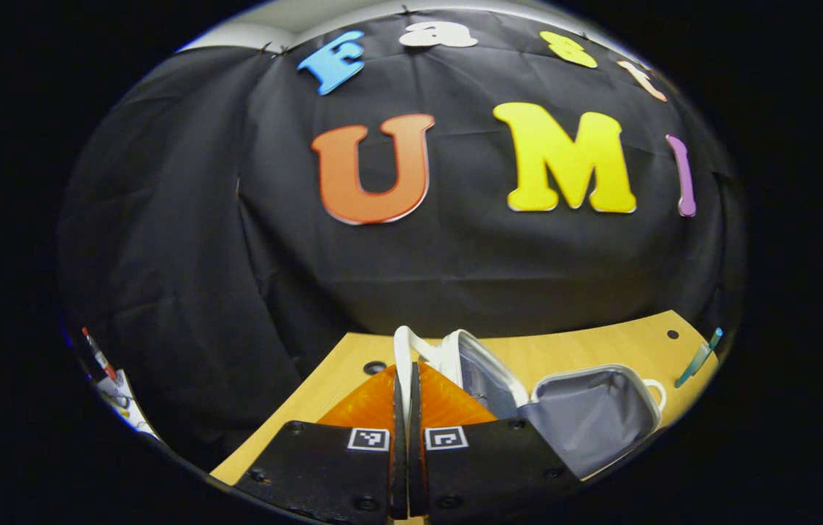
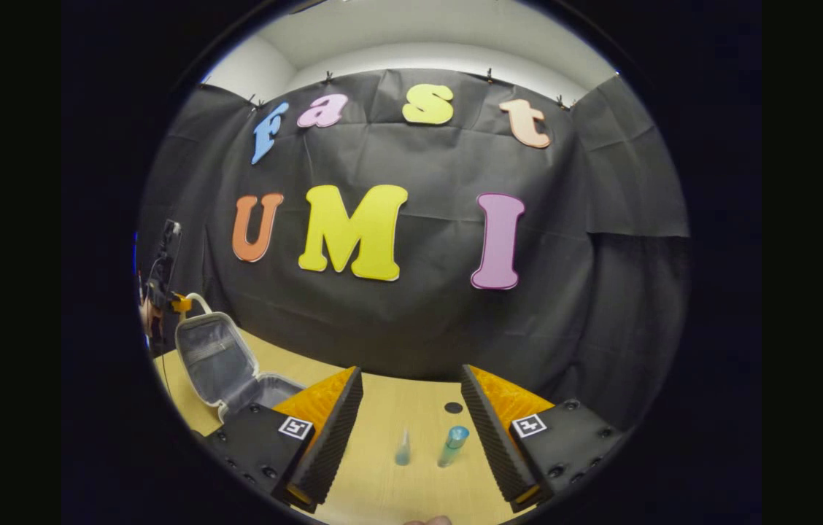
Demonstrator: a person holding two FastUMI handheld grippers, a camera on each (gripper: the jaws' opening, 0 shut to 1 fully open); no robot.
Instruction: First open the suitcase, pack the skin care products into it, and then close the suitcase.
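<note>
suitcase [image 1: 586,415] lies open on the wooden table [image 1: 572,350], lid up and held near vertical. left gripper [image 1: 404,408] is pinched together on the white handle strap [image 1: 403,350] at the lid's top edge; in the right gripper view the same gripper [image 2: 179,302] sits at far left with the lid [image 2: 211,357] hanging off it. grey fabric lining, white piping round the rim, base compartment looks empty.

right gripper [image 2: 411,430] has its fingers wide apart, holding nothing, aimed down at the table. two skin care products lie between and just ahead of its fingers: a teal-capped tube [image 2: 451,446] and, just to its left, a smaller clear tube [image 2: 403,446]. both lie flat, long axes running roughly along the gripper's line of sight, tilted slightly; they sit near each other but apart. teal tube also shows at the table's right edge in the left gripper view [image 1: 700,357].

judgement: opening is done and packing comes next. right gripper is clearly the nearer one, and the suitcase lies to its left.
</note>
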